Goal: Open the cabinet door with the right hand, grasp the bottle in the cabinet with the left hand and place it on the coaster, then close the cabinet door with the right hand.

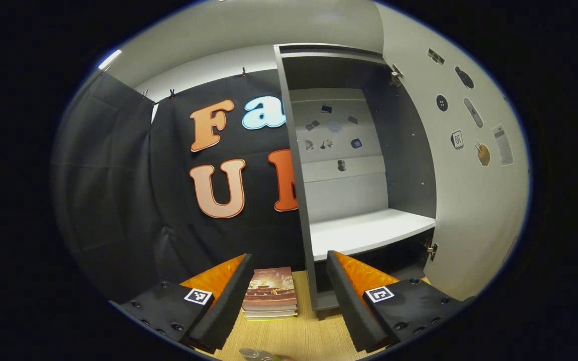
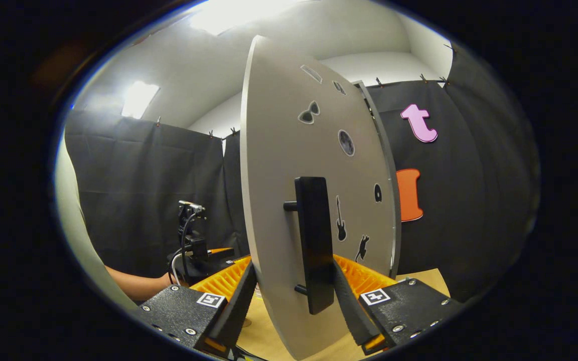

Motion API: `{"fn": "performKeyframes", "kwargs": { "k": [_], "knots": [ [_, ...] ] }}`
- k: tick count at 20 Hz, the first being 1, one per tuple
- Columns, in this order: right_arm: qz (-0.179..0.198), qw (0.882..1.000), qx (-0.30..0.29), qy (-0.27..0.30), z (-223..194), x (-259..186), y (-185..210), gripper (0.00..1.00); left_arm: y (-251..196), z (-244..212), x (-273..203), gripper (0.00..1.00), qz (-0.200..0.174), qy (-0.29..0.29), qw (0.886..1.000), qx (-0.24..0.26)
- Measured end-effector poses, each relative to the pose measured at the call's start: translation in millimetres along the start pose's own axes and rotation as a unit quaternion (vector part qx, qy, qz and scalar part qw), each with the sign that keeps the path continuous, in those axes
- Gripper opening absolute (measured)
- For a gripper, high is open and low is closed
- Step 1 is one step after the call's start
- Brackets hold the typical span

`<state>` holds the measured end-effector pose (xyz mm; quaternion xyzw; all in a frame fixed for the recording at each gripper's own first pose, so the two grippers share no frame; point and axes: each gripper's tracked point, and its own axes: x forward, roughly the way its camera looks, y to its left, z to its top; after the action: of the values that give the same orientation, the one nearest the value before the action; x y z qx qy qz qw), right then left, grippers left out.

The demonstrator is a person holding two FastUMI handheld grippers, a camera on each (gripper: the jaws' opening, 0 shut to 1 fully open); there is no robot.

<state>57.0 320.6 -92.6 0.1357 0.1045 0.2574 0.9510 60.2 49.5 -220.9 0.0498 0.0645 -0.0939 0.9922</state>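
The grey cabinet (image 1: 409,165) stands open in the left gripper view, and its white shelf (image 1: 369,230) is bare. Its door (image 1: 469,200) is swung out to the right. My left gripper (image 1: 288,255) is open over the wooden table, in front of the cabinet's left wall. A small clear rounded thing (image 1: 259,354), perhaps the bottle's top, peeks in at the bottom edge below its fingers. In the right gripper view the door (image 2: 289,150) is seen nearly edge-on. My right gripper (image 2: 294,263) is open, one finger on either side of the black handle (image 2: 314,240).
A stack of books (image 1: 270,296) lies on the wooden table (image 1: 309,336), left of the cabinet. In the right gripper view the other gripper (image 2: 203,255), held by a hand and bare forearm (image 2: 133,283), sits left of the door. Black cloth walls close off the booth.
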Motion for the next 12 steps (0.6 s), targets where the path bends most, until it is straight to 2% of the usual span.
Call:
{"fn": "performKeyframes", "kwargs": {
  "k": [3,6,10,11,12],
  "knots": [
    [0.022,1.0,0.007,0.003,-2.9,9.8,10.1,0.83,18.9,-1.3,2.9,0.95,0.008,-0.003,1.0,-0.004],
    [0.063,0.997,0.038,0.007,-4.0,19.1,16.2,0.83,43.0,-4.2,4.5,0.95,0.025,-0.004,1.0,-0.004],
    [0.065,0.996,0.056,0.015,-18.2,46.1,-3.9,0.82,80.0,-7.4,5.8,0.94,0.047,-0.006,0.999,-0.007],
    [0.06,0.997,0.051,0.017,-22.1,51.5,-8.5,0.89,89.9,-10.2,6.1,0.94,0.054,-0.003,0.999,-0.007],
    [0.058,0.997,0.047,0.022,-26.1,57.6,-11.2,0.89,99.5,-13.1,5.7,0.94,0.061,0.0,0.998,-0.008]
  ]
}}
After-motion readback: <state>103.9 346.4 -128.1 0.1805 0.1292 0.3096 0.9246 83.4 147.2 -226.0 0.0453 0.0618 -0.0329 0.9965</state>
